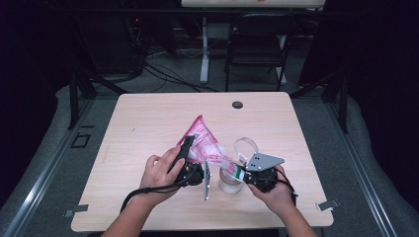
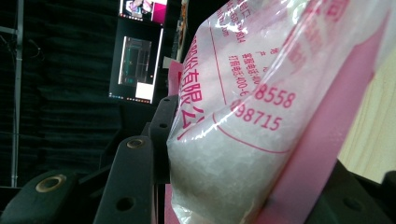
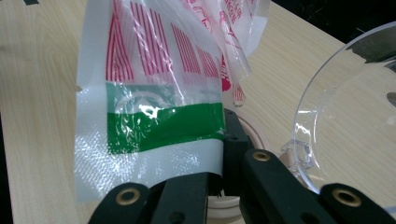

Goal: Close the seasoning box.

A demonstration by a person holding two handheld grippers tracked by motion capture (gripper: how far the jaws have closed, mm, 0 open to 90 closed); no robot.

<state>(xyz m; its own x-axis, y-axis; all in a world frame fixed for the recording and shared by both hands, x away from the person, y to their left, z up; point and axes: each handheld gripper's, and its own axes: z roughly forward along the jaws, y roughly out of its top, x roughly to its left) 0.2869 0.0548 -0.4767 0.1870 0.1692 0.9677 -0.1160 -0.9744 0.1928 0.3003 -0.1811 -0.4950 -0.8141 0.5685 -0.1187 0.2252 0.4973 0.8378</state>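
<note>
Both bare forearms come in from the near edge of the light wooden table (image 1: 148,118). The left hand (image 1: 159,173) wraps the black two-jaw left gripper (image 1: 187,146), which points away across that table, jaws part-closed and pressing a pink-and-white plastic bag of white grains (image 2: 243,126). The right hand (image 1: 276,192) holds the black right gripper (image 1: 241,173) level, aimed leftward, jaws clamped tight on the bag's green-striped end (image 3: 159,126)

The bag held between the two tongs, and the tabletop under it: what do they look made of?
The bag looks like thin glossy plastic film: translucent, crinkled, catching highlights, printed in pink, with a green band at the end; white granules show through. The tabletop looks like pale wood-grain laminate with a matte finish, though solid wood can't be ruled out.
</note>
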